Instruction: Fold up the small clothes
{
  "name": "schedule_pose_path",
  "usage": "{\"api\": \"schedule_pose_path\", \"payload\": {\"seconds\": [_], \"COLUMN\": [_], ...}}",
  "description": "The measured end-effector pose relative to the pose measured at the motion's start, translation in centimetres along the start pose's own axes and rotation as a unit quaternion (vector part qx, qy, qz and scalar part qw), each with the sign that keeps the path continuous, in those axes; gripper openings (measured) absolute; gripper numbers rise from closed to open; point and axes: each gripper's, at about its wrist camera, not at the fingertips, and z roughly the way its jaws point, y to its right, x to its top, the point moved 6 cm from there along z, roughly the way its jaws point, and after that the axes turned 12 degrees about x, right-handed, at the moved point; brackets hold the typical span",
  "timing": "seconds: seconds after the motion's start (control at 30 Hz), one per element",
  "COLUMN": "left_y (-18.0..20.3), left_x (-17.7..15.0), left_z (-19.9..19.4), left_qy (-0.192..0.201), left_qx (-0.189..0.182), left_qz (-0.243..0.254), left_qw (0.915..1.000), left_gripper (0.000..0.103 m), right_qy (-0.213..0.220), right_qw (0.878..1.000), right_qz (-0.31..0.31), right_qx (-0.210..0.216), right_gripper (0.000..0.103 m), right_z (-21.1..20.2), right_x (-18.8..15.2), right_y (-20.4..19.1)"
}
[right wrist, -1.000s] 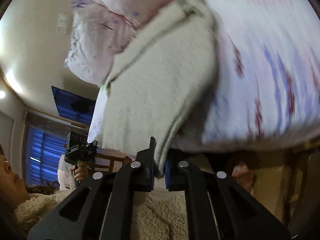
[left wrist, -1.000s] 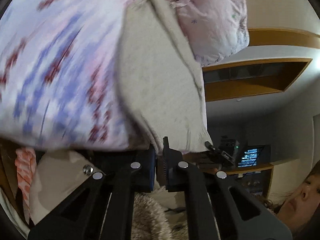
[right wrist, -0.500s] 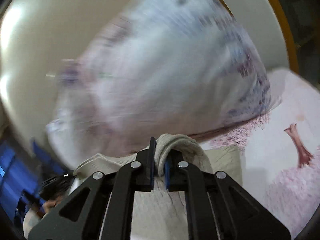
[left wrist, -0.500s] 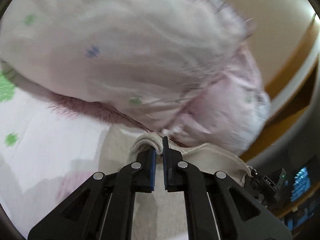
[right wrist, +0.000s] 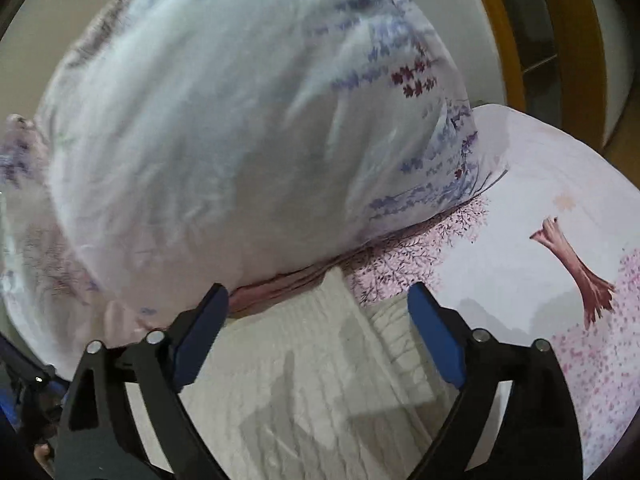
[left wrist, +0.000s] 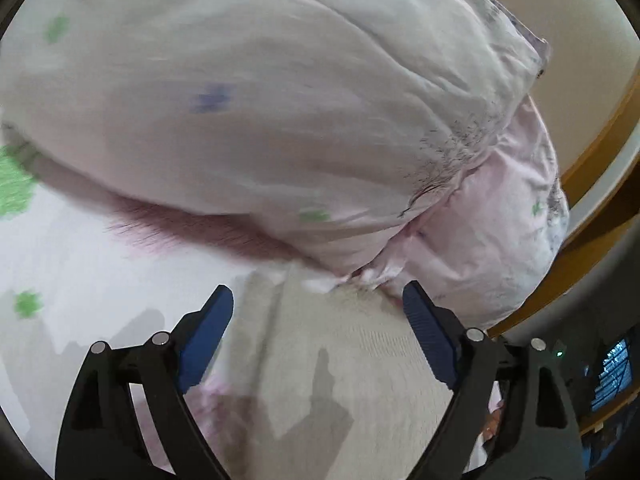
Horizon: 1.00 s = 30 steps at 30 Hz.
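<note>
A cream knitted garment [left wrist: 344, 364] lies flat on the printed bed sheet [left wrist: 68, 272], its far edge against the pillows. It also shows in the right wrist view [right wrist: 312, 364], with a ribbed band folded along its right side. My left gripper [left wrist: 318, 320] is open and empty just above the garment's far edge. My right gripper [right wrist: 318, 316] is open and empty above the same edge, further right.
Large pale floral pillows [left wrist: 260, 100] fill the far side, close in front of both grippers; one shows in the right wrist view [right wrist: 240, 140]. The sheet with a tree print [right wrist: 572, 260] extends right. A wooden headboard frame [left wrist: 600, 168] stands behind.
Both grippers held the cream garment's edge up in the air, brought it down to the sheet by the pillows, and have now opened and let it go.
</note>
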Motion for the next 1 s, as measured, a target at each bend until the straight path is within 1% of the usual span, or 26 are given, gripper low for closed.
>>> {"api": "schedule_pose_path", "payload": {"seconds": [0.03,0.07,0.1,0.13,0.2,0.3,0.37,0.4,0.43,0.47,0.5,0.53,0.57,0.6,0.63,0.7,0.73,0.83,0.9,0.93,0.97,1.0], "left_y": [-0.8,-1.8,-2.7,-3.2,-3.9,-3.7,-3.2,-2.9,-2.7,-2.5,-2.3,-2.1,-2.2,-2.4,-2.3,-0.5,0.9,7.9,14.4,16.6,20.2,22.9], "left_x": [-0.2,-0.9,-1.7,-2.2,-3.7,-5.2,-5.9,-6.2,-6.5,-6.6,-6.6,-6.8,-7.3,-7.5,-7.5,-6.9,-6.5,-5.7,-6.3,-6.7,-7.7,-8.8], "left_z": [-0.3,-0.1,0.2,0.5,1.0,2.0,2.7,3.0,3.4,3.4,3.5,3.7,4.3,4.4,4.2,3.0,2.3,0.1,-0.3,-0.2,0.5,1.4], "left_qy": [-0.015,-0.039,-0.063,-0.079,-0.103,-0.121,-0.132,-0.136,-0.134,-0.121,-0.113,-0.115,-0.131,-0.132,-0.123,-0.109,-0.105,-0.096,-0.107,-0.115,-0.13,-0.147], "left_qx": [0.008,0.008,0.007,0.013,0.018,0.018,0.012,0.016,0.02,0.028,0.034,0.033,0.016,0.007,0.0,-0.057,-0.083,-0.162,-0.223,-0.244,-0.278,-0.306], "left_qz": [-0.004,-0.014,-0.025,-0.03,-0.029,-0.025,-0.028,-0.024,-0.021,-0.018,-0.018,-0.026,-0.053,-0.077,-0.095,-0.121,-0.125,-0.098,-0.072,-0.066,-0.057,-0.055], "left_qw": [0.9998,0.9991,0.9977,0.9964,0.9941,0.9921,0.9908,0.9904,0.9906,0.9921,0.9928,0.9925,0.9898,0.9882,0.9878,0.9849,0.9832,0.9773,0.9662,0.9606,0.9501,0.9391], "left_gripper": [0.081,0.077,0.071,0.067,0.066,0.066,0.066,0.066,0.066,0.066,0.061,0.031,0.018,0.016,0.015,0.014,0.014,0.014,0.014,0.013,0.014,0.014], "right_qy": [-0.002,-0.009,-0.015,-0.021,-0.039,-0.056,-0.06,-0.061,-0.06,-0.059,-0.058,-0.059,-0.059,-0.06,-0.061,-0.062,-0.06,-0.041,-0.024,-0.017,-0.012,-0.007], "right_qw": [1.0,1.0,0.999,0.999,0.998,0.996,0.995,0.995,0.995,0.995,0.995,0.994,0.994,0.993,0.993,0.992,0.992,0.994,0.995,0.995,0.995,0.995], "right_qz": [0.002,0.007,0.009,0.011,0.015,0.022,0.026,0.025,0.024,0.023,0.024,0.026,0.029,0.033,0.038,0.044,0.042,0.034,0.037,0.041,0.044,0.047], "right_qx": [0.009,0.021,0.027,0.031,0.043,0.063,0.073,0.076,0.076,0.076,0.079,0.083,0.087,0.093,0.096,0.101,0.102,0.098,0.094,0.092,0.09,0.085], "right_gripper": [0.093,0.093,0.094,0.094,0.094,0.094,0.094,0.094,0.094,0.094,0.094,0.094,0.094,0.094,0.094,0.094,0.094,0.094,0.094,0.094,0.094,0.094], "right_z": [-0.4,-0.8,-0.9,-1.0,-0.7,-0.9,-1.0,-1.1,-1.4,-1.9,-2.3,-2.8,-3.1,-3.3,-3.3,-4.0,-4.2,-5.9,-7.2,-7.8,-8.3,-8.8], "right_x": [-0.1,-0.4,-0.6,-0.8,-1.4,-3.3,-3.6,-3.7,-3.7,-3.7,-3.7,-3.7,-3.7,-3.8,-3.7,-3.7,-3.6,-3.1,-2.6,-2.5,-2.4,-2.3], "right_y": [0.1,0.2,0.1,0.0,-0.2,-0.7,-1.1,-1.3,-1.5,-1.5,-1.4,-1.1,-1.1,-0.9,-0.6,0.0,0.1,1.0,1.8,2.3,2.7,3.3]}}
